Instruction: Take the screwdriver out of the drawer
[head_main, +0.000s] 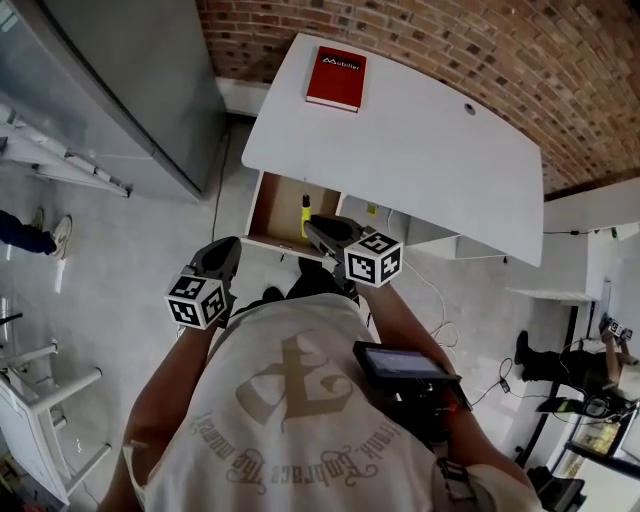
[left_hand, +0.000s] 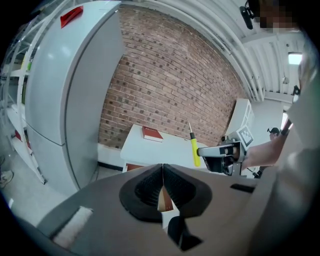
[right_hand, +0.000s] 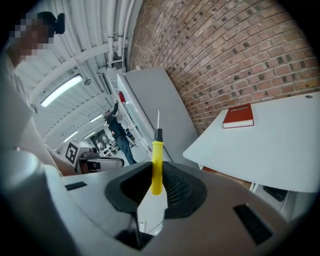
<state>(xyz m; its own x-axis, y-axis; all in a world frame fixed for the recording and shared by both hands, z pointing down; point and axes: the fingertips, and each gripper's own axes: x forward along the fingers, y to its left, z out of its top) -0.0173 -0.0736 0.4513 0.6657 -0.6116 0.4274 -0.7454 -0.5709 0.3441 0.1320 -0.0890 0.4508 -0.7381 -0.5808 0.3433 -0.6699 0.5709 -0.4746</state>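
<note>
The right tool (right_hand: 157, 176) is clamping the yellow handle of the screwdriver (right_hand: 156, 167) between its two ribbed pads. The black collar and thin metal shaft are pointing upward, past the jaw tips. In the head view, the right tool (head_main: 318, 230) is reaching forward from the person's body. The screwdriver (head_main: 305, 212) is showing over the front part of the open drawer (head_main: 275, 205), which is standing pulled out from under the near edge of the white table (head_main: 420, 150). In the left gripper view, the right tool (left_hand: 212, 151) is coming in from the right. It is carrying the screwdriver (left_hand: 194, 149) upright in the air in front of the table (left_hand: 165, 147), and nothing but the pads is touching the screwdriver. The left tool (left_hand: 163, 185) is clenched, with its jaws pressing together and nothing between them; only a sliver of the drawer's brown wood is showing behind the seam. In the head view, the left tool (head_main: 222, 252) is hanging to the left of the drawer, near it but apart from it, over the floor. A red book (head_main: 336, 77) is lying flat on the far part of the table, well apart from both tools. A brick wall (head_main: 450, 40) is running behind the table, and a grey cabinet (head_main: 130, 80) is standing to the table's left.
</note>
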